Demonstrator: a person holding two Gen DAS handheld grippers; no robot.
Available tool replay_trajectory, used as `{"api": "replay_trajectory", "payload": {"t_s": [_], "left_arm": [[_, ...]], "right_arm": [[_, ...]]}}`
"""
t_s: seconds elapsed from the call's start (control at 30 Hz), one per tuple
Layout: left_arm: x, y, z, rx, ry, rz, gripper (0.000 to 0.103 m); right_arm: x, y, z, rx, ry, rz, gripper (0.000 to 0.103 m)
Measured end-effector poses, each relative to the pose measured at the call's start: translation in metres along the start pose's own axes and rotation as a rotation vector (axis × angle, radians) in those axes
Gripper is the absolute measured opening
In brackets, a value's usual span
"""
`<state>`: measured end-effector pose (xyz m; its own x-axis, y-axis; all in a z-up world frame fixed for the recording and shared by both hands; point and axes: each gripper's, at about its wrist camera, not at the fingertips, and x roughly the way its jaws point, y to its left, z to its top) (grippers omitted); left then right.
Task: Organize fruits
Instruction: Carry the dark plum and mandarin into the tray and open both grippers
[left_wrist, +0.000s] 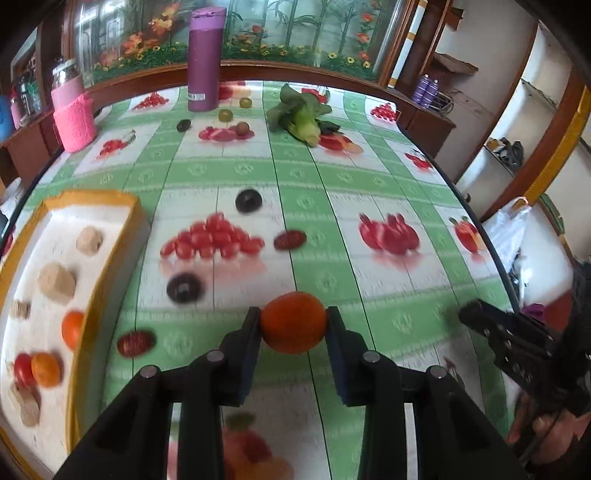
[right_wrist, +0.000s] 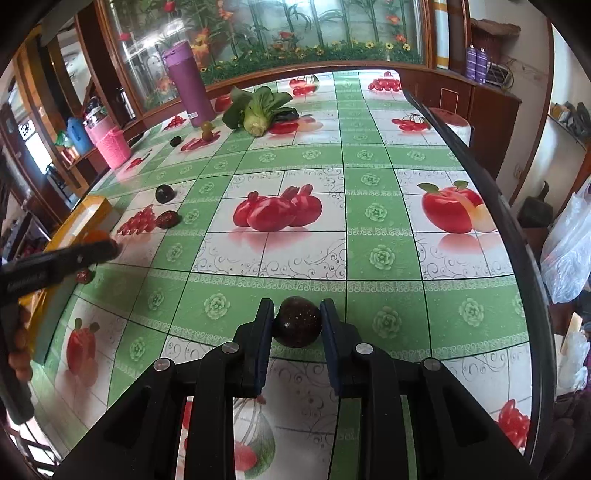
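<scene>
The left tongs (left_wrist: 293, 322) are clamped on an orange fruit (left_wrist: 293, 321), held above the table (left_wrist: 369, 177) close to its left edge, just beside the yellow-rimmed tray (left_wrist: 110, 258) that lies along that edge with other fruits in it. The right tongs (right_wrist: 297, 322) grip a dark plum (right_wrist: 297, 322) over the table's near edge. More dark fruits (left_wrist: 248, 200) lie loose mid-table.

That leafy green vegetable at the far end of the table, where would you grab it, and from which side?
Take the leafy green vegetable by its pale, thick stem end, which points toward the near side of the table. Come from that near side, fingers across the stalk: it looks firm and narrow, while the dark leaves behind would likely crush or tear.
</scene>
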<state>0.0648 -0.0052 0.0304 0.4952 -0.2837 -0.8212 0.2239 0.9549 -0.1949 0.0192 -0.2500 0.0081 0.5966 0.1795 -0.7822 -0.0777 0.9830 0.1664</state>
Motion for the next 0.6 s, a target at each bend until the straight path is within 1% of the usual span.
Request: {"api": "replay_trajectory", "payload": {"t_s": [0.1, 0.23, 0.4, 0.6], "left_arm": [[-0.012, 0.004, -0.016, -0.014, 0.003, -0.019, 0.037], [-0.029, 0.012, -0.029, -0.025, -0.011, -0.017, 0.037], [-0.052, 0.029, -0.039, -0.056, -0.042, -0.018, 0.037], [-0.079, 0.069, -0.047, -0.124, -0.087, 0.014, 0.037]], "right_arm": [[-0.003, 0.006, -0.005, -0.006, 0.007, -0.004, 0.025], [-0.003, 0.021, -0.009, -0.019, 0.018, 0.005, 0.026], [0.0, 0.056, -0.007, -0.077, 0.022, 0.041, 0.026], [0.002, 0.105, 0.005, -0.147, 0.009, 0.101, 0.025]]}}
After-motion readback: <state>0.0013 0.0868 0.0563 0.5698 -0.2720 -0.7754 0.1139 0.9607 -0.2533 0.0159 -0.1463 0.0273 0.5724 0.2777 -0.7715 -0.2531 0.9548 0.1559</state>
